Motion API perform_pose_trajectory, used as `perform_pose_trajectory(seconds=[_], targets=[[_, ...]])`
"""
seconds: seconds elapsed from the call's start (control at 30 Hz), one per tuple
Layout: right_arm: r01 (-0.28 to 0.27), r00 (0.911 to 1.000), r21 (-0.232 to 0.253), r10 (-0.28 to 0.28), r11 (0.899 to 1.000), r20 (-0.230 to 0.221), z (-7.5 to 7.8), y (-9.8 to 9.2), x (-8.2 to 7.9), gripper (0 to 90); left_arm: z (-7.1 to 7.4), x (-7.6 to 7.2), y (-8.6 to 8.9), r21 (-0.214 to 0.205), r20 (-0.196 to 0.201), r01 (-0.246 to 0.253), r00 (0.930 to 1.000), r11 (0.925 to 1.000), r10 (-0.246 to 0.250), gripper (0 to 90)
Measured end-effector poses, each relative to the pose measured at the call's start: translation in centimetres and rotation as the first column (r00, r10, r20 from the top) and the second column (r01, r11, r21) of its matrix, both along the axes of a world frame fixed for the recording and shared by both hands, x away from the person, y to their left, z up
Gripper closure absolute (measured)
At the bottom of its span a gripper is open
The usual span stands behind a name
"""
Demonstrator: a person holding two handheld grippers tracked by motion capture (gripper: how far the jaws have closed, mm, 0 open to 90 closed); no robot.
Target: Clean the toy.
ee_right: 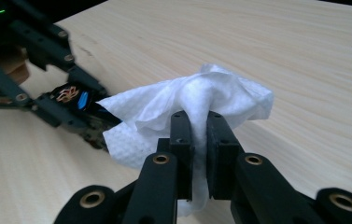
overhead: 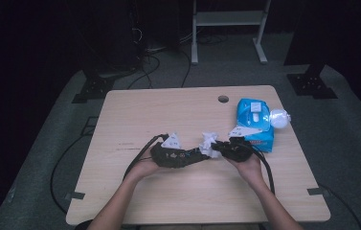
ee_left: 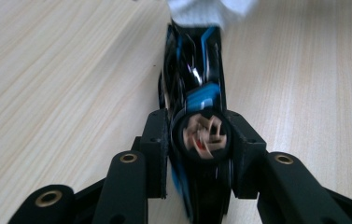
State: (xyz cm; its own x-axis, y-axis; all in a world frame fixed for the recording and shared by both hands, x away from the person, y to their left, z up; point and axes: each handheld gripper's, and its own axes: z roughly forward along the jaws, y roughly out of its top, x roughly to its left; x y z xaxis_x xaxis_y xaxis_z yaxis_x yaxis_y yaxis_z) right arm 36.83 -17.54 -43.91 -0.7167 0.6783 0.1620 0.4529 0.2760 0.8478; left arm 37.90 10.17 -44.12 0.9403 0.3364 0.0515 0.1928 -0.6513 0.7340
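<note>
Nearest us, our two forearms enter over the front edge of the pale wood-grain table, with bare board on either side and ahead.

Left gripper — black jaws clamped on a slim, glossy black toy car with blue trim, lying lengthwise between the pads; a spoked wheel faces the left gripper view.

Right gripper — jaws pinched tight on a crumpled white wet wipe of soft, dimpled texture. The wipe sits at the car's far end, over its tip, at the table's middle.

Just beyond our right hand, close against the gripper, lies a blue wipe packet with its lid up, and a round pale ball touching its far corner near the right edge.

Farther off: a cable hole near the back edge, then grey carpet and a white frame.
</note>
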Motion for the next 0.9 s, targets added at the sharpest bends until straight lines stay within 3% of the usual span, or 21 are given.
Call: perform_pose_trajectory(seconds=[0.17,0.27,0.33,0.47,0.57,0.6,0.7,0.8,0.9], targets=[[-0.052,0.9986,0.012,0.052,0.999,0.006,-0.1,1.5,-0.5,82.1,0.6,-0.2,-0.6,0.058,0.038,-0.013,0.9992,0.9982,0.011,52.1],[-0.06,0.9982,0.031,0.06,0.998,-0.001,-0.1,1.3,-0.3,82.1,0.6,-0.2,-1.0,0.054,0.034,-0.014,0.9994,0.9985,0.012,50.0],[-0.038,0.9993,0.035,0.038,0.999,-0.002,-0.1,0.8,-0.2,82.1,0.8,-0.2,-1.2,0.069,0.053,-0.015,0.9986,0.9975,0.011,55.3],[0.002,0.9997,0.056,-0.001,0.998,-0.024,-0.5,-0.5,0.3,82.1,0.9,-0.3,-1.3,0.082,0.046,0.008,0.9989,0.9966,-0.011,59.7],[0.003,0.9992,0.059,0.0,0.998,-0.039,-0.8,-0.5,0.4,82.1,1.1,-0.3,-1.8,0.091,0.045,0.007,0.9989,0.9958,-0.012,59.2],[0.003,0.9991,0.059,-0.001,0.998,-0.043,-0.9,-0.5,0.4,82.1,1.1,-0.2,-2.1,0.088,0.028,0.013,0.9995,0.996,-0.015,57.7],[-0.002,0.9989,0.058,0.005,0.998,-0.048,-1.0,-0.4,0.5,82.1,1.1,0.1,-3.0,0.111,0.026,0.017,0.9995,0.9936,-0.02,51.6],[0.001,0.9988,0.057,0.002,0.998,-0.049,-0.9,-0.7,0.6,82.1,1.2,0.5,-4.1,0.14,0.01,0.025,0.9996,0.9899,-0.026,49.0],[0.008,0.9983,0.063,-0.004,0.998,-0.058,-1.0,-1.1,0.6,82.1,0.9,1.0,-5.2,0.221,0.009,0.012,0.9999,0.9753,-0.014,45.6]])
